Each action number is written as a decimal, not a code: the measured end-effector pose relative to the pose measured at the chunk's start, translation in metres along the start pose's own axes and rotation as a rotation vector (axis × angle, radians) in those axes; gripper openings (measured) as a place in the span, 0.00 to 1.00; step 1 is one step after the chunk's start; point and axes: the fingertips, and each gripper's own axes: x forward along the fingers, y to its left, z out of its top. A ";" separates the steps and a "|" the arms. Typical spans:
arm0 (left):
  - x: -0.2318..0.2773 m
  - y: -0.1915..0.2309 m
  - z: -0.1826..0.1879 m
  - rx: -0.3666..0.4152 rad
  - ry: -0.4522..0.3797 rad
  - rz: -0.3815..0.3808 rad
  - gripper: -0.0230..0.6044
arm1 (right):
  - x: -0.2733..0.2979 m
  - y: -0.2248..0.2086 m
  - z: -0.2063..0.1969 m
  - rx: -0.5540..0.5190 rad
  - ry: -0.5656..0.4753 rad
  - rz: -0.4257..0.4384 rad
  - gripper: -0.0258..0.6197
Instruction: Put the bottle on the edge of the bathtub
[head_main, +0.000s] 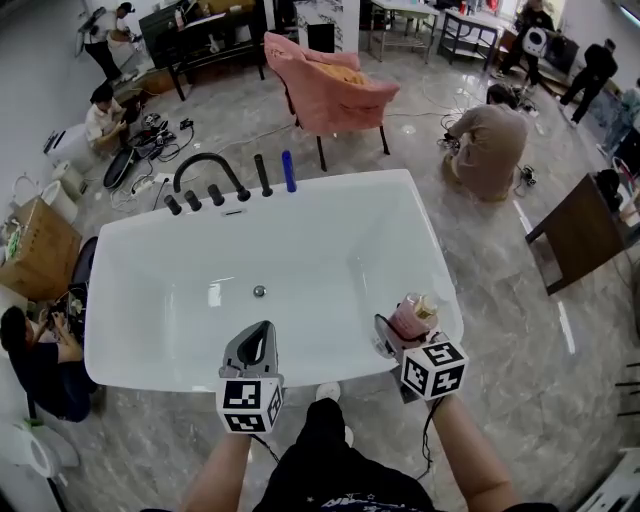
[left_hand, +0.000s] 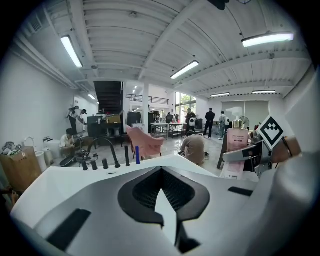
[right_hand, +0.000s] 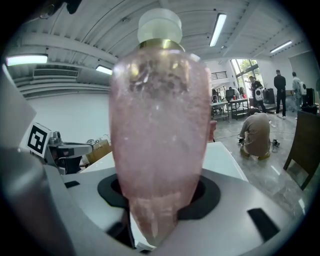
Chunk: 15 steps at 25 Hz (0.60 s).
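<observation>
1. Your right claw (head_main: 398, 338) is clamped on the see-through pink bottle with a gold ring and a pale cap (right_hand: 159, 125).
2. You hold the bottle up straight, cap on top, at the near right corner of the white bathtub (head_main: 330, 230). I cannot tell if it touches the rim.
3. Your left claw (head_main: 262, 335) has its jaws together with nothing in them. It is over the near rim, left of the bottle and apart from it.
4. On the far rim stand a curved black tap (head_main: 206, 157) and a blue stick (head_main: 288, 170).
5. Behind the bathtub, a pink chair (head_main: 330, 85) stands on the floor.
</observation>
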 end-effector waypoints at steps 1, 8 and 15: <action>0.015 0.004 0.002 0.002 0.002 -0.004 0.06 | 0.012 -0.007 0.005 0.000 0.003 -0.004 0.39; 0.119 0.037 0.022 0.020 0.011 -0.051 0.06 | 0.107 -0.058 0.047 -0.014 -0.002 -0.053 0.39; 0.210 0.066 0.029 0.021 0.022 -0.077 0.06 | 0.201 -0.105 0.081 -0.018 -0.019 -0.081 0.39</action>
